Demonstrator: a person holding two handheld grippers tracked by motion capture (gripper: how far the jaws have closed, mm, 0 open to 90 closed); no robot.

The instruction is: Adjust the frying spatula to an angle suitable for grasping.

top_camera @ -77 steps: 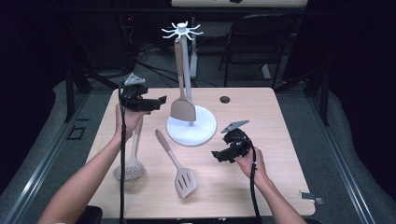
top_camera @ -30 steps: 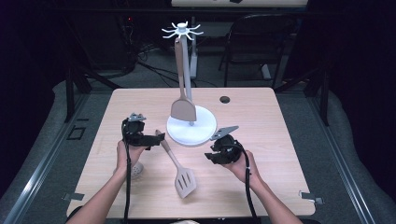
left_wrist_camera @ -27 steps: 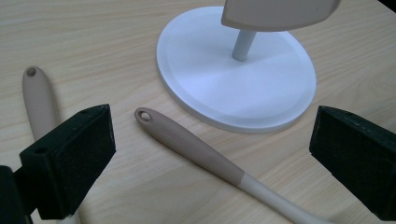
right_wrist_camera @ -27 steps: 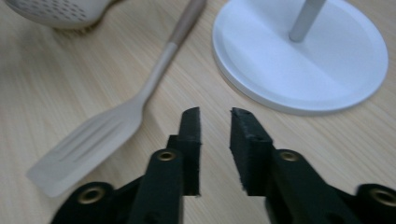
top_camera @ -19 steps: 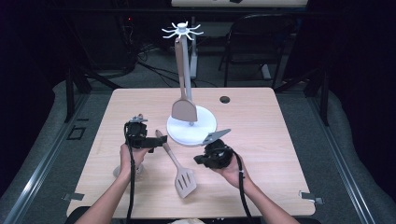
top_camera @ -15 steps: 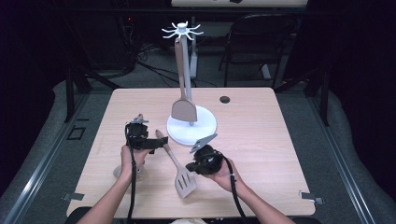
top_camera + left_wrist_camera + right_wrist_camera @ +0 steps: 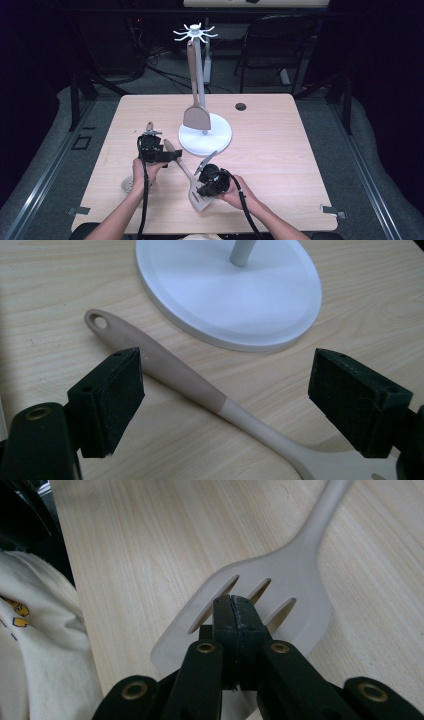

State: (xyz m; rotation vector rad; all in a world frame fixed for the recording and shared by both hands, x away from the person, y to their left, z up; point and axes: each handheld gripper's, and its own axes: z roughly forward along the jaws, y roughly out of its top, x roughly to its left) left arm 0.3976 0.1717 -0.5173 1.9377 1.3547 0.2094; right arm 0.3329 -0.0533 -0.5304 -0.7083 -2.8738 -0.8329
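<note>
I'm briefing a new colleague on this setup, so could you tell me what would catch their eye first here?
Probably the tall white utensil stand at the table's middle, with a brown spatula hanging from it. In front lies a slotted spatula: the left gripper hovers open over its handle, while the right gripper sits shut at its slotted blade. A round skimmer head peeks out beside the left hand.

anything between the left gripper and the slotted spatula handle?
Nothing visible. The left gripper is open, its fingers on either side of the slotted spatula handle lying flat on the table. The white stand base lies beyond it.
</note>
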